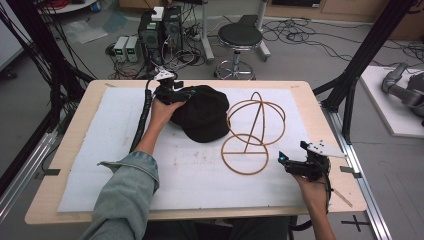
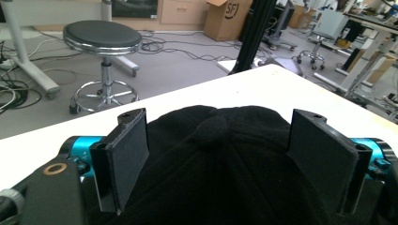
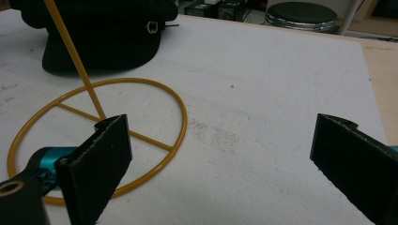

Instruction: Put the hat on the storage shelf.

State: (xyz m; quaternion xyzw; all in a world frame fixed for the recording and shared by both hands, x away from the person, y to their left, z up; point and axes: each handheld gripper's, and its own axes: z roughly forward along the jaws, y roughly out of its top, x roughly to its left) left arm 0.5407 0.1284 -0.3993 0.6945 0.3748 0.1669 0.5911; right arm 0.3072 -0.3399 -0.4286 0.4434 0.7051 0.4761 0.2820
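Nearest us, at five o'clock on the white mat, our right gripper waits with jaws wide apart, just beside the wire hat stand. Farther, at twelve o'clock, our left gripper straddles the black cap, jaws apart; we should close squarely on its crown.

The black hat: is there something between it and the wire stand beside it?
Nothing visible. The black hat lies on the white mat directly left of the wire stand. The left gripper straddles the hat, fingers open.
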